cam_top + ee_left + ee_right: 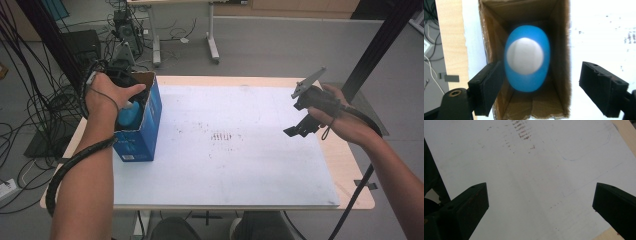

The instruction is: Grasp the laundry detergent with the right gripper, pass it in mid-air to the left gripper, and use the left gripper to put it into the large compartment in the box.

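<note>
Left claw (541, 92) spread above blue bottle (527, 58) inside cardboard box (490, 45)

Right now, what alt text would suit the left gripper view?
A blue bottle with a white cap stands inside an open brown cardboard box, seen from above. The left gripper hangs over it, black jaws apart, not pressing the bottle.

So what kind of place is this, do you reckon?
Probably a lab or workshop set up for recording handling work. A person's hands hold a cabled left gripper and right gripper over a table, loose cables sprawl across the floor, and black frame posts stand beside the table.
</note>
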`<state>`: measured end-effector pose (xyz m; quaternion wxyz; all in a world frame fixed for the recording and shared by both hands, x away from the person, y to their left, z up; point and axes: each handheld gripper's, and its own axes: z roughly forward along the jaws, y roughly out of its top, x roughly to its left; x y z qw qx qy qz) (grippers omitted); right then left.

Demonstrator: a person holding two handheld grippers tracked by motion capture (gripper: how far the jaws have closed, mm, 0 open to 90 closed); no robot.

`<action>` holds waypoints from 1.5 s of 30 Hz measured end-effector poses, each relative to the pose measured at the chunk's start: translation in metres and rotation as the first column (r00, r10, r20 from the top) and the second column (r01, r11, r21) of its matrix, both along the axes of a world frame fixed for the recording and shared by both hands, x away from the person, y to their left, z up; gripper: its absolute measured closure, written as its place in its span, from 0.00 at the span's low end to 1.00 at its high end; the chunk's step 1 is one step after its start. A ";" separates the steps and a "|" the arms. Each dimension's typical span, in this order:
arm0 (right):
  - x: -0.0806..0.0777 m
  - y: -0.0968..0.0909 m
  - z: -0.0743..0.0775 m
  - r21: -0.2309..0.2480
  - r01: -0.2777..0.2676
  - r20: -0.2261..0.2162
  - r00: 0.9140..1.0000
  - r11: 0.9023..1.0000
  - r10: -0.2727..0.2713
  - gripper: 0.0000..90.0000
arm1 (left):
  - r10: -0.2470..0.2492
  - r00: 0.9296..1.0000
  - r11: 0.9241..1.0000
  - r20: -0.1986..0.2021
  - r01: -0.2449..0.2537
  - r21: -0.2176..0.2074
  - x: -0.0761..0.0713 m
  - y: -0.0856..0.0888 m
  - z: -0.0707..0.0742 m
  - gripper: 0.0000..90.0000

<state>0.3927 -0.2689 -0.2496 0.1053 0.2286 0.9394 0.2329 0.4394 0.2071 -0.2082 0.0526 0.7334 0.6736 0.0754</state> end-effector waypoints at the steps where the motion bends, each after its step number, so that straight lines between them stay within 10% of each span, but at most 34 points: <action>1: 0.001 0.000 0.001 0.000 0.000 0.001 1.000 1.000 0.000 0.00 | -0.008 1.000 1.000 0.003 0.008 -0.004 0.000 -0.002 0.003 0.19; 23: 0.012 0.000 0.008 -0.032 -0.004 -0.005 1.000 0.999 0.004 0.00 | -0.217 0.975 0.974 0.054 0.219 -0.053 0.018 -0.099 0.025 0.09; 45: 0.013 -0.003 0.007 -0.038 -0.014 -0.007 1.000 0.999 0.014 0.00 | -0.213 0.974 0.974 0.079 0.218 -0.065 0.045 -0.135 0.022 0.10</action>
